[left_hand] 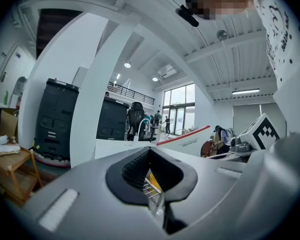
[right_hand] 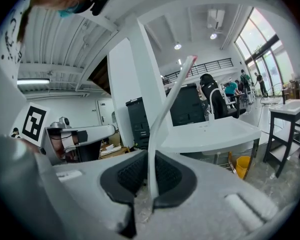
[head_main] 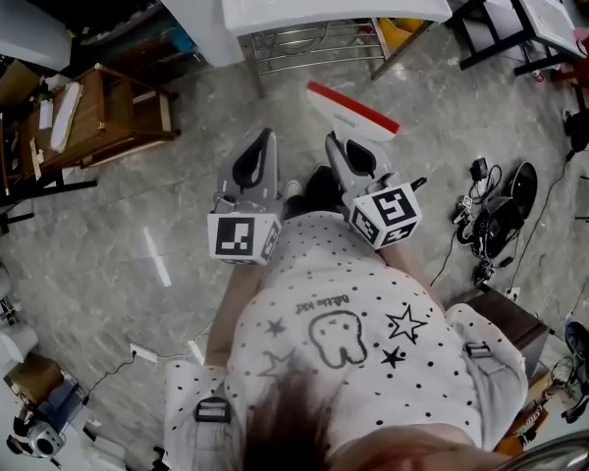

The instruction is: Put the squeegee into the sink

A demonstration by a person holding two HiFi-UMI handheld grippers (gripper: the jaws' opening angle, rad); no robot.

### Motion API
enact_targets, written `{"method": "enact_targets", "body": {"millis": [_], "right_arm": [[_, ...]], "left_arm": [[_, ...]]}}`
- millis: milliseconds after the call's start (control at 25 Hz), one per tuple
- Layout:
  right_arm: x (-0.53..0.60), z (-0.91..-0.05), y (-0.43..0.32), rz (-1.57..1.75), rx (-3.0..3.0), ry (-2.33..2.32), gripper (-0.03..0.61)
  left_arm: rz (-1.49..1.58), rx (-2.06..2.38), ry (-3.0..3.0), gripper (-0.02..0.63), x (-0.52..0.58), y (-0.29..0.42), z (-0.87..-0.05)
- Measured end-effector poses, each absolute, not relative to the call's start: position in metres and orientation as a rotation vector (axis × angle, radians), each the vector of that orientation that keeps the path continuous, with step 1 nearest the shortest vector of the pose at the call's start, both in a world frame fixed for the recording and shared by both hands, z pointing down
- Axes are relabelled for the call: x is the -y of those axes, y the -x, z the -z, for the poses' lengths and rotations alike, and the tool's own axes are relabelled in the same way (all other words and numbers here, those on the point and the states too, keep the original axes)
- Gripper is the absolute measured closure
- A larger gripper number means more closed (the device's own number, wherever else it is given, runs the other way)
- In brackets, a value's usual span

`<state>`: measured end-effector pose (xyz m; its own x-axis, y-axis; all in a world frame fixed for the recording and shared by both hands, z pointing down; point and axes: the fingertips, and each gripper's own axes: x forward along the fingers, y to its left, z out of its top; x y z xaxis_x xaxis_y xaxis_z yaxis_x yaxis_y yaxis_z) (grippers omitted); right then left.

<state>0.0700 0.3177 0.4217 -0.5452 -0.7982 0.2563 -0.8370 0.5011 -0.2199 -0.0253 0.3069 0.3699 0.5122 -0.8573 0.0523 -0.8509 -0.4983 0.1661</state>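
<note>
Between the right gripper's (head_main: 339, 147) jaws, clamped shut, sits the squeegee (head_main: 353, 113), its red-edged blade crosswise just beyond the tips. Beside it, the left gripper (head_main: 260, 145) is closed, empty. Straight ahead, well apart, stands the sink (head_main: 275, 3).
</note>
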Motion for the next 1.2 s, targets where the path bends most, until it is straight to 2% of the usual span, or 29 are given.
{"method": "enact_targets", "body": {"millis": [600,1200], "right_arm": [[-0.219,-0.400,-0.101,-0.433,2.667,-1.367,0.555],[-0.181,-0.419,-0.123,-0.475,2.676,-1.282,0.555]], "left_arm": [[0.179,1.648,-2.486,0.615,-0.222,0.016,-0.345],[0.132,1.737,-2.416,0.615,-0.186,-0.001,-0.355]]}}
